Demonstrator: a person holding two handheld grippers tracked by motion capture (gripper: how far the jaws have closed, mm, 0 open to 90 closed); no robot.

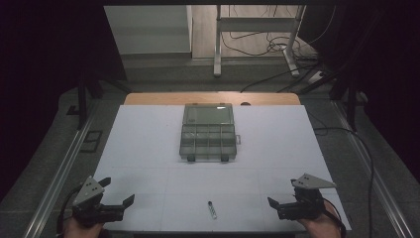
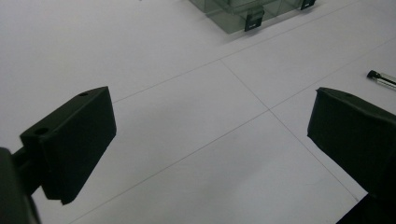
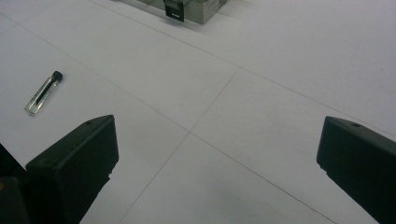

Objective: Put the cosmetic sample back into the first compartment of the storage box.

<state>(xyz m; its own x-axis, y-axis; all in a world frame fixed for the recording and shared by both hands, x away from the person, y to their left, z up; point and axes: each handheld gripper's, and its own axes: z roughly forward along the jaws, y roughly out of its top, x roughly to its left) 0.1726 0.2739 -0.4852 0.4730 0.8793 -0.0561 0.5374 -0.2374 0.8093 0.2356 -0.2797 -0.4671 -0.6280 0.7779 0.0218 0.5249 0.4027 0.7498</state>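
Dim room, white worktop (image 1: 148, 148) lit, cables on floor beyond. Left gripper (image 1: 115, 195) jaws spread wide, nothing between. Right gripper (image 1: 281, 193) jaws likewise released, empty. Both at near edge, either side of vial (image 1: 212, 209). Vial lying flat, roughly midway between grippers, well short of compartment box (image 1: 208, 133). Vial small, clear-bodied, dark cap, dark core inside. Box open, lid raised at far side, translucent grey, dividers visible, two latches on near wall. Risk: round vial could roll or skid off near edge if jaw nudges before clamping; glassy body may slip.
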